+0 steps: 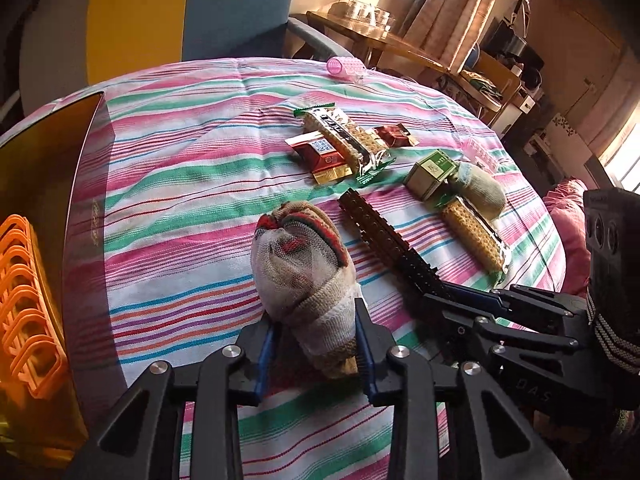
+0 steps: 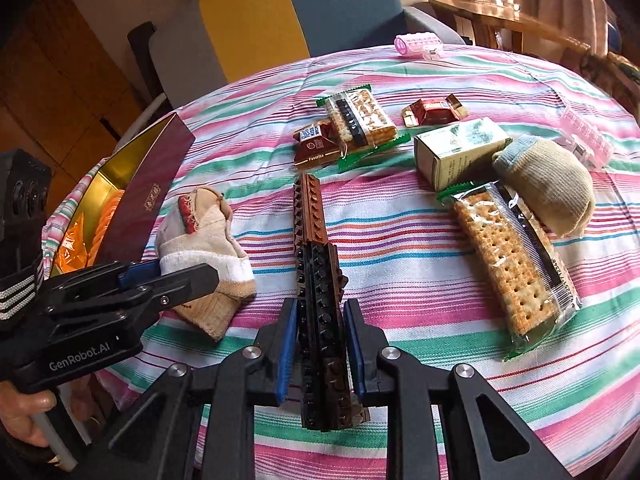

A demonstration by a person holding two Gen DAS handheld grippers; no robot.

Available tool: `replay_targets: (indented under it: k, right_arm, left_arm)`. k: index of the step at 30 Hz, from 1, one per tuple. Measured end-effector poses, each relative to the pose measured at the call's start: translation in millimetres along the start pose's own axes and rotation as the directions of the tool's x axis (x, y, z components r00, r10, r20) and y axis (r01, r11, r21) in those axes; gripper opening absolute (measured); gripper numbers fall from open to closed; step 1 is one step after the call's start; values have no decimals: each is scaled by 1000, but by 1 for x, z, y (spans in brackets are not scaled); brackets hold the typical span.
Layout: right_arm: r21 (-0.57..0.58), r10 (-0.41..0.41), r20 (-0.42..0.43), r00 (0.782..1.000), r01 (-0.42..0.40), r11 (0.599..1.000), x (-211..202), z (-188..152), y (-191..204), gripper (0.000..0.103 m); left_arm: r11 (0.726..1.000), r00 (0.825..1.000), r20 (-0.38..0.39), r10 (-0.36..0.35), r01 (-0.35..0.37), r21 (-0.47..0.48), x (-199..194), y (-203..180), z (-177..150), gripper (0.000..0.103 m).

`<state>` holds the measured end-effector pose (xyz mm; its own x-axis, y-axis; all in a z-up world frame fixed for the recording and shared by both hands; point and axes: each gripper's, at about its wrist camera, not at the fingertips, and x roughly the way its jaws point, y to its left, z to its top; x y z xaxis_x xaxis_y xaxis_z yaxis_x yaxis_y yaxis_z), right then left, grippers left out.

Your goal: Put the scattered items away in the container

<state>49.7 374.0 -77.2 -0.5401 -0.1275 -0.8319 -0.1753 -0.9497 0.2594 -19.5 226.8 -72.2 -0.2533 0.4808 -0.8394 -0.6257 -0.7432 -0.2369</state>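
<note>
Mostly undone: the left tool (image 1: pixel 316 344) is clamping a sock (image 1: pixel 308 276) at lower centre, the right tool (image 2: pixel 320 344) is closing around the bricks (image 2: pixel 320 312), and snacks (image 2: pixel 508 264) are lying scattered right of the box (image 1: pixel 48 184).

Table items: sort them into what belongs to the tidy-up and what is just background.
Job: rolled sock between the left gripper fingers, brick strip between the right gripper fingers, cracker packs, chocolates, small box, beige sock, pink roller, container.

Background: chair, side table.
</note>
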Motion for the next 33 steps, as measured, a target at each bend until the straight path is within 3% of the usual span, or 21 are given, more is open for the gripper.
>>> replay_targets:
  k: [10, 16, 28, 33]
  right_arm:
    - [-144, -136, 1, 991, 135, 980, 11, 2, 22, 24]
    - [-145, -172, 26, 985, 174, 974, 9, -3, 26, 23]
    - [-76, -94, 93, 991, 101, 992, -21, -3, 38, 23]
    - [-85, -25, 126, 992, 36, 996, -29, 14, 60, 23]
  left_arm:
    - [999, 999, -4, 38, -39, -31, 8, 4, 2, 39]
    - [1000, 999, 29, 17, -17, -16, -1, 1, -2, 31]
    - [1000, 987, 161, -4, 8, -29, -55, 11, -8, 30]
    - [997, 973, 226, 39, -24, -70, -86, 32, -8, 30]
